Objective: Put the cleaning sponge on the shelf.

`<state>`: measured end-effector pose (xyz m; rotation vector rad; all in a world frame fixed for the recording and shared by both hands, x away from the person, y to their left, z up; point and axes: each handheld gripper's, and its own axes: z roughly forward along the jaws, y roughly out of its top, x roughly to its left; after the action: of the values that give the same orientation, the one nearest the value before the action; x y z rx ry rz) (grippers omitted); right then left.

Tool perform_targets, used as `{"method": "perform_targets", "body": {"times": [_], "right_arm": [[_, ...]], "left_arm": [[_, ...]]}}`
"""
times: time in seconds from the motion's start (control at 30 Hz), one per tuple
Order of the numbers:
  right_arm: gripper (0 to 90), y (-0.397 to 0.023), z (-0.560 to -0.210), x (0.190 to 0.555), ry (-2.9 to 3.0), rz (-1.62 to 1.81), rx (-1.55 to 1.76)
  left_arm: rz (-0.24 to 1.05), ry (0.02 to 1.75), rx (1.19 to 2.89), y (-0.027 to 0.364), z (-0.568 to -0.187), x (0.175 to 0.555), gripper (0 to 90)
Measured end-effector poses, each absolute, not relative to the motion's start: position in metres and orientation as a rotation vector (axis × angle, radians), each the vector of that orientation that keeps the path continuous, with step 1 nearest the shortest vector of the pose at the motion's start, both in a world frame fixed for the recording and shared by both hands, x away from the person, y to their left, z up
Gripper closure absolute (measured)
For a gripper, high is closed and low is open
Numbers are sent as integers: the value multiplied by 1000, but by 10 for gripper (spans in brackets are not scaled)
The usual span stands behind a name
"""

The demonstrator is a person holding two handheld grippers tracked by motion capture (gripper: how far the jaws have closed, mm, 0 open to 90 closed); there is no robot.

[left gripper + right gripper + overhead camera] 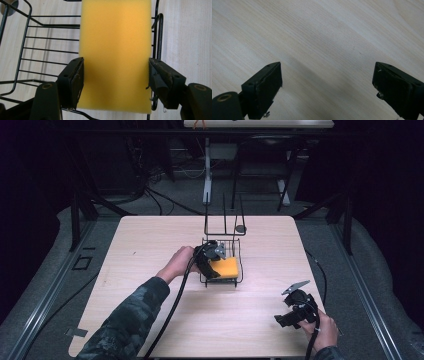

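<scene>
The left gripper (116, 75) had its jaws on either side of a yellow sponge (116, 50), each pad against one long edge, pinching it across its width. In the high view the same left gripper (214, 260) reached into a black wire basket (239, 275) near the middle of the table, with the sponge (226, 267) lying flat inside the basket on its near right part. The basket's thin wire floor (50, 45) ran out to the left of the sponge, and its right wall (158, 37) stood just beside the sponge's right edge. The person's left hand (178, 262) held the gripper from the left, a patterned sleeve (131, 315) trailing to the bottom edge.

The right gripper (327, 85) had its jaws spread wide apart, with nothing between them but the pale wooden table (324, 37). In the high view the right gripper (286, 319) sat at the near right corner of the table (150, 250), well apart from the basket, held by the right hand (325, 330).
</scene>
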<state>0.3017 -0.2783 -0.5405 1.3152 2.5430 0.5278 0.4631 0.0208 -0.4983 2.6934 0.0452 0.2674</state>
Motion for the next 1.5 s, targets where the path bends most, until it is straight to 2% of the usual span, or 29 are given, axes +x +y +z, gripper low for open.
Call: {"method": "perform_targets", "body": {"times": [0.2,0.37,0.53,0.93,1.13,1.5], "right_arm": [[86,-279,-540,302,2542,531,1311],[86,-279,-540,302,2540,531,1311],[86,-279,-540,302,2540,534,1316],[86,-278,-540,301,2534,533,1318],[87,-278,-540,301,2536,531,1313],[90,-278,-537,300,2508,550,1297]], "left_arm": [[247,60,2685,22,-500,464,272],[252,93,2690,24,-501,465,150],[264,129,2647,26,-497,463,89],[263,208,2545,42,-483,453,35],[297,212,2527,53,-478,441,32],[282,262,2469,75,-465,421,20]]}}
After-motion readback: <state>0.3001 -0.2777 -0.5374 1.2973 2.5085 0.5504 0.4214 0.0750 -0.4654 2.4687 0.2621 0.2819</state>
